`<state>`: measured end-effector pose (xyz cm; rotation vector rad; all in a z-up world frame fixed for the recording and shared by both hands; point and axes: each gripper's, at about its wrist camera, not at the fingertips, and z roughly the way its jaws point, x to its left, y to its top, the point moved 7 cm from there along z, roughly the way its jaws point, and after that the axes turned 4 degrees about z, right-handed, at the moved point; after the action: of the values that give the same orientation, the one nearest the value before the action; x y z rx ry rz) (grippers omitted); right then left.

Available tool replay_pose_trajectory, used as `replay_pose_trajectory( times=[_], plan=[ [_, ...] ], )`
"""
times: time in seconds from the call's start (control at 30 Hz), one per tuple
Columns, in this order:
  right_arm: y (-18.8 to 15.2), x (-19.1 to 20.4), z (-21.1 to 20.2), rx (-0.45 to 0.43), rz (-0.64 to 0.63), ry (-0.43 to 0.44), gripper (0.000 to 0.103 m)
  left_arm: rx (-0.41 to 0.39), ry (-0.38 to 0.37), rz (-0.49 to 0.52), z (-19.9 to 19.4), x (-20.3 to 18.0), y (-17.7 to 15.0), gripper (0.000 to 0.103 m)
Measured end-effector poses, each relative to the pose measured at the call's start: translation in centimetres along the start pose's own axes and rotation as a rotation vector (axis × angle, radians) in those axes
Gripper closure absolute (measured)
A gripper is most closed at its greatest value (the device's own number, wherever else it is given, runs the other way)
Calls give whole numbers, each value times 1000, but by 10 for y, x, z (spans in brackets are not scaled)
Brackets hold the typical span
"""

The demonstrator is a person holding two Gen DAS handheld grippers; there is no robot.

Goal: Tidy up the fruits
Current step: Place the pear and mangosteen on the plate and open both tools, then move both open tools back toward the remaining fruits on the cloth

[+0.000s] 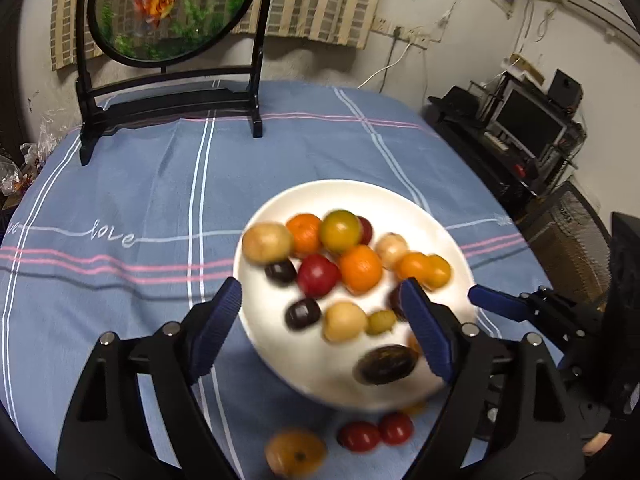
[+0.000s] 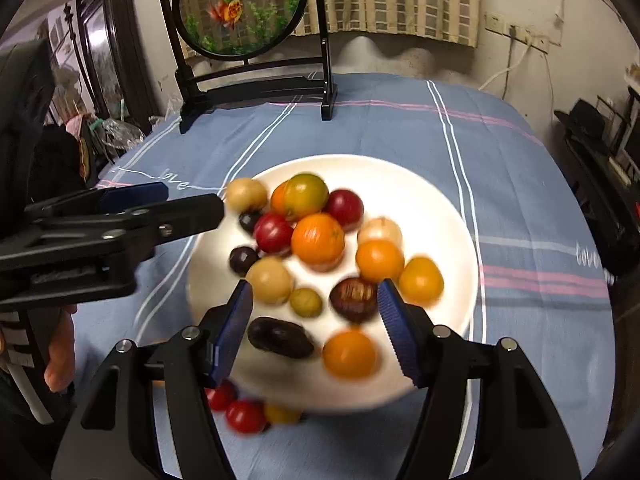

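The worktop (image 2: 400, 128), draped in a blue striped cloth, is carrying a round fish-painted screen on a black stand (image 2: 240, 12) at its far edge and a large white plate (image 2: 440, 208) near the middle. The plate is holding most of the fruit: oranges (image 2: 318, 238), red tomatoes (image 2: 273, 233), a yellow-green tomato (image 2: 306, 196), pale tan fruits (image 2: 270, 280), dark plum-like pieces (image 2: 280, 338) and a small green one (image 2: 305, 302), lying loosely heaped and touching one another.

Gathering is, by appearance, largely done but not finished. A few pieces are lying off the plate on the cloth at its near edge: two red tomatoes (image 1: 374, 432) side by side and, just beside them, a yellow-orange fruit (image 1: 296, 456). These stragglers are probably what is left to move.

The left gripper (image 1: 324, 320) is hanging over the near-left part of the plate with its jaws spread wide, nothing pinched between them. The right gripper (image 2: 316, 324) is hanging over the near edge with its jaws also apart — a dark fruit and an orange one are showing in the gap, yet the pads are not pressing on either. The fruit and plate are blurred, so finer contact is hard to judge.
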<state>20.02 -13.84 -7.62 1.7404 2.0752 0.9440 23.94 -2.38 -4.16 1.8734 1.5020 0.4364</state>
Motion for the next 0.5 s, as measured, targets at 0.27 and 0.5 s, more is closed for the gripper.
replay_pose_trajectory(
  times=[0.27, 0.5],
  plan=[
    [-67, -3, -43, -7, 92, -11, 38, -27, 68, 24, -53, 1, -74, 16],
    [-96, 3, -39, 49, 109, -13, 38, 3, 54, -29, -69, 18, -110, 16]
  ],
)
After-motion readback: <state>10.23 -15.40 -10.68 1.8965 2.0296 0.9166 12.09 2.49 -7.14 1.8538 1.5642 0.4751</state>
